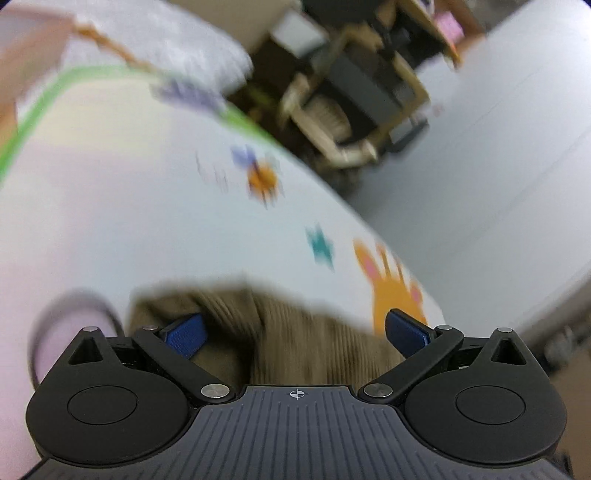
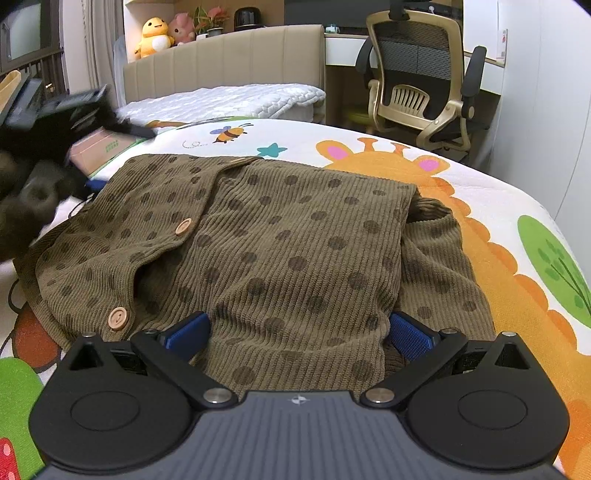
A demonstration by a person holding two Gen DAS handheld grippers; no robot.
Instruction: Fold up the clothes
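An olive-brown ribbed cardigan [image 2: 280,236] with dark dots and wooden buttons [image 2: 119,317] lies spread on a cartoon play mat [image 2: 491,206]. Its right side is folded inward over the body. My right gripper [image 2: 299,334] hovers open over the near hem, with its blue pads [image 2: 188,334] on either side of the fabric. The left wrist view is blurred by motion. There my left gripper [image 1: 295,332] is open above an edge of the cardigan [image 1: 314,347]. In the right wrist view, the left gripper [image 2: 48,155] shows as a dark blur at the cardigan's far left corner.
A cardboard box [image 2: 99,147] sits on the mat behind the cardigan. A bed with a white quilt [image 2: 229,99] and plush toys [image 2: 155,33] stands further back. An office chair [image 2: 417,81] and a desk are at the back right. The mat's edge curves along the right.
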